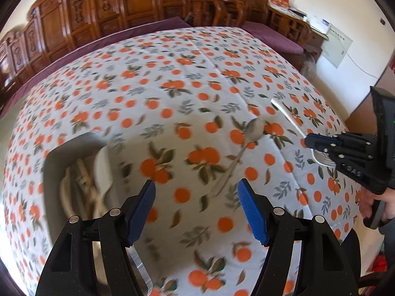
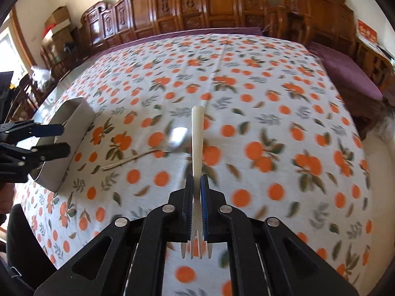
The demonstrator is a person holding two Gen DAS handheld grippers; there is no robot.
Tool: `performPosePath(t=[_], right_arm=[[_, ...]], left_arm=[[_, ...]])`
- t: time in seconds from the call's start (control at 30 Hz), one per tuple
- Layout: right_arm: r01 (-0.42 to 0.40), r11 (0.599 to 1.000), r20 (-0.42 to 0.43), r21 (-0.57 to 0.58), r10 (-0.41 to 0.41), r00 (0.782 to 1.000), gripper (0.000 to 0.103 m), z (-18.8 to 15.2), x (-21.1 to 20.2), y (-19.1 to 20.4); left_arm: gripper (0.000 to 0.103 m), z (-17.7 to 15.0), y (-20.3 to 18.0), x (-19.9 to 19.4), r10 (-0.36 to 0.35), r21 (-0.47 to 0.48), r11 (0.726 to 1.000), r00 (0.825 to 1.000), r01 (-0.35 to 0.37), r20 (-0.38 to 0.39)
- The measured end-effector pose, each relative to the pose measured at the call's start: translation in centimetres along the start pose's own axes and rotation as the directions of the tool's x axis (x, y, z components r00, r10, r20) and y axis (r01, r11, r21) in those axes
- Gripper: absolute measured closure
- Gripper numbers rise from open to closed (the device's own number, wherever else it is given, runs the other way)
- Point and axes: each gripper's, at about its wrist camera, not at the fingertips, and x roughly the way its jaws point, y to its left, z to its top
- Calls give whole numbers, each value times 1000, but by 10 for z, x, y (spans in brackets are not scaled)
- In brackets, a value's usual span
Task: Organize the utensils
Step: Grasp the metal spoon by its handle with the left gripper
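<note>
My right gripper (image 2: 196, 185) is shut on a metal fork (image 2: 197, 143), handle pointing away and tines back toward the camera; it also shows at the right of the left wrist view (image 1: 311, 140), with the fork (image 1: 286, 113) held above the table. A metal spoon (image 1: 246, 140) lies on the orange-patterned tablecloth, also in the right wrist view (image 2: 172, 140). My left gripper (image 1: 197, 209) is open and empty, just right of a grey utensil holder (image 1: 51, 167) that holds several utensils. The holder (image 2: 74, 123) and left gripper (image 2: 58, 139) show at the left in the right wrist view.
The tablecloth (image 1: 172, 74) covers a large table. Carved wooden chairs (image 2: 222, 5) line the far side, with purple cushions (image 2: 345, 71). The table's right edge drops off near the wall (image 1: 345, 93).
</note>
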Motion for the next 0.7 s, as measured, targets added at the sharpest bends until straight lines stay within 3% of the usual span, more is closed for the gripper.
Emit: performPosePath(t=[0.43, 0.7], right_arm=[[10, 997, -5, 82, -10, 1000, 96, -27, -6, -43], [2, 994, -2, 106, -1, 1000, 96, -33, -7, -50]], left_arm=[[37, 47, -52, 64, -77, 107, 991, 997, 79, -31], [53, 69, -63, 96, -109, 128, 985, 992, 116, -58]])
